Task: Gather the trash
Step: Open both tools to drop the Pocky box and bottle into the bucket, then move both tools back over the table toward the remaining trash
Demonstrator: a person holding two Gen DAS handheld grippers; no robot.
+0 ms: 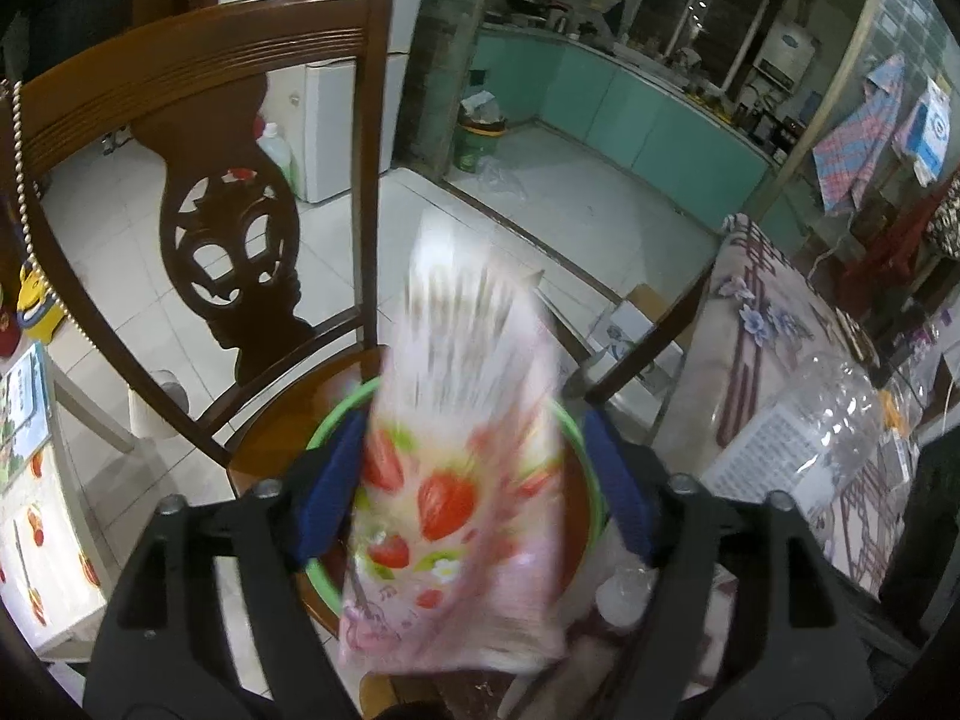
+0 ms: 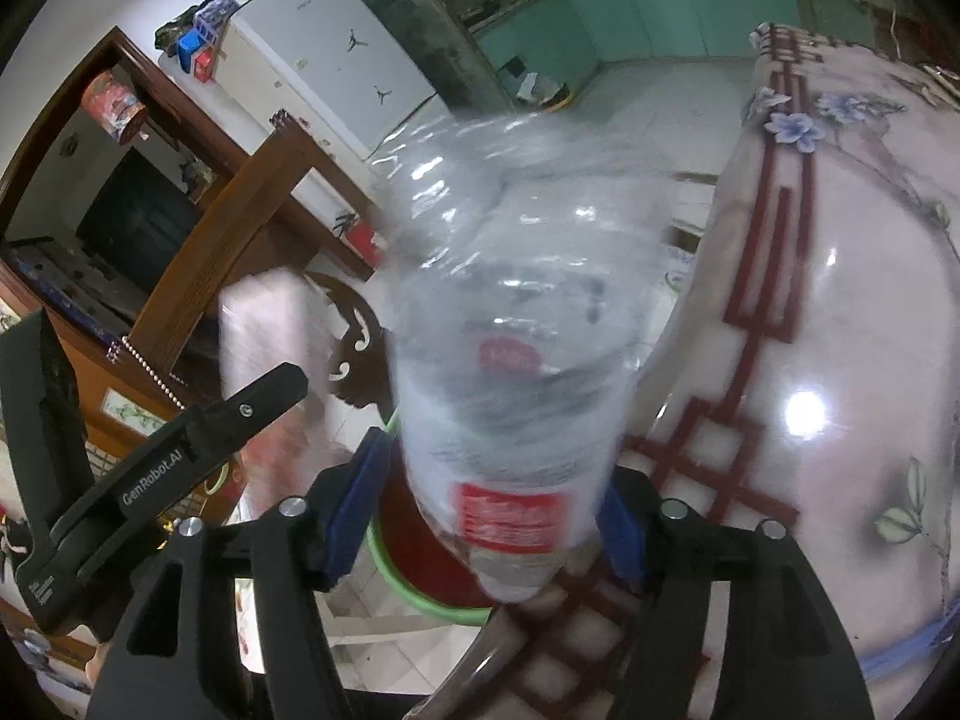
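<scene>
My left gripper (image 1: 474,498) is shut on a pink strawberry-print packet (image 1: 462,456), blurred by motion, held above a green-rimmed basin (image 1: 336,420) on a wooden chair seat. My right gripper (image 2: 498,516) is shut on a clear crushed plastic bottle (image 2: 510,360) with a red label, held over the same basin (image 2: 414,588) at the table's edge. The bottle also shows at the right of the left wrist view (image 1: 804,420). The left gripper body (image 2: 150,474) and its packet (image 2: 264,336) show at the left of the right wrist view.
A carved wooden chair back (image 1: 228,192) rises behind the basin. A table with a pink floral cloth (image 2: 840,300) stands to the right. A white fridge (image 2: 336,66) and a green bin (image 1: 477,138) stand on the tiled floor beyond.
</scene>
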